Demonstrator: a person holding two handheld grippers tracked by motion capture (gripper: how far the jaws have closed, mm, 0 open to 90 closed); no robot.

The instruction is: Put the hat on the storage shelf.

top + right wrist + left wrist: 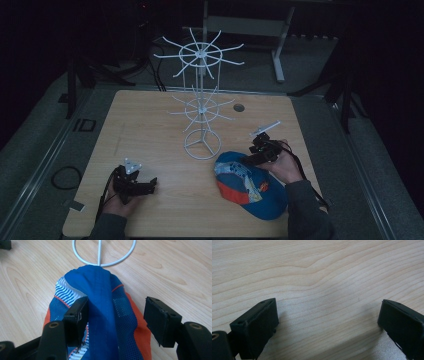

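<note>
1. Cap (pixel 250 185) – blue, with orange panels, white stripes and mesh; lies on the desk (pixel 150 130) at the near right, just beside the ring base of the white wire rack (pixel 201 100).
2. Seen in the right gripper view: cap (pixel 105 315) raised into a blue ridge between the jaws, its far end touching or just short of the rack's ring base (pixel 105 255); contact not clear.
3. Right gripper (pixel 257 152) – held in the right hand (pixel 285 167) at the cap's far right edge. Jaws wide, one on each side of the blue ridge. Left-hand pad (pixel 77 312) against or very near the fabric; right-hand pad (pixel 160 317) apart from it. No grip on the cap.
4. Left gripper (pixel 150 186) – held in the left hand (pixel 122 200) at the near left of the desk, well apart from the cap, low over the desk. Jaws wide, nothing between them but bare wood (pixel 324 290).
5. Rack – upright at desk centre, two tiers of spokes on a thin mast, every spoke bare.
</note>
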